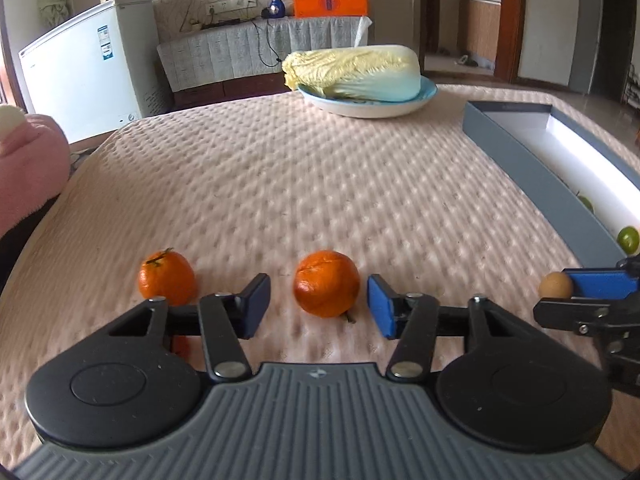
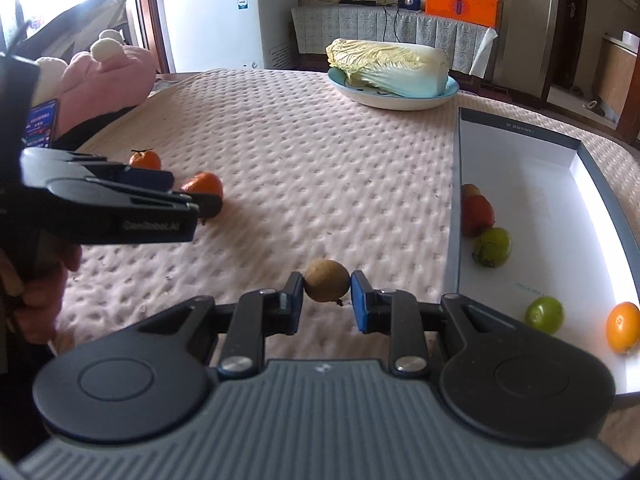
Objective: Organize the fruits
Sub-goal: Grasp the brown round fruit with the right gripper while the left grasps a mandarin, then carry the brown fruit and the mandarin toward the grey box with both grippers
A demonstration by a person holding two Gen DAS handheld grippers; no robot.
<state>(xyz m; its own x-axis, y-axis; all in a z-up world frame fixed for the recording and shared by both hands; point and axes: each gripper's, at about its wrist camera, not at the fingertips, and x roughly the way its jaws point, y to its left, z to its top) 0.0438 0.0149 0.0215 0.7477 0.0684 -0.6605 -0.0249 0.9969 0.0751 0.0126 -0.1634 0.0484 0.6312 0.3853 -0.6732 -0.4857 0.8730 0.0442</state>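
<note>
The right gripper [image 2: 327, 293] is pinching a small brown fruit [image 2: 326, 280] between its pads, the box [image 2: 454, 216] lying off to the jaws' right. The left gripper [image 1: 319, 305] is bracketing an orange [image 1: 326, 283] with jaws half spread, seemingly not touching it. Next, the brown fruit needs carrying over the box wall while the left jaws close.

Quilted table [image 1: 320, 184] (two oranges [image 1: 326, 283], cabbage plate [image 1: 372, 107], box [image 2: 516, 184])

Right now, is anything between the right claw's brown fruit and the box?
Nothing visible. The right claw is shut on the brown fruit, and only bare cloth lies between it and the box. The box's near wall must be cleared.
</note>
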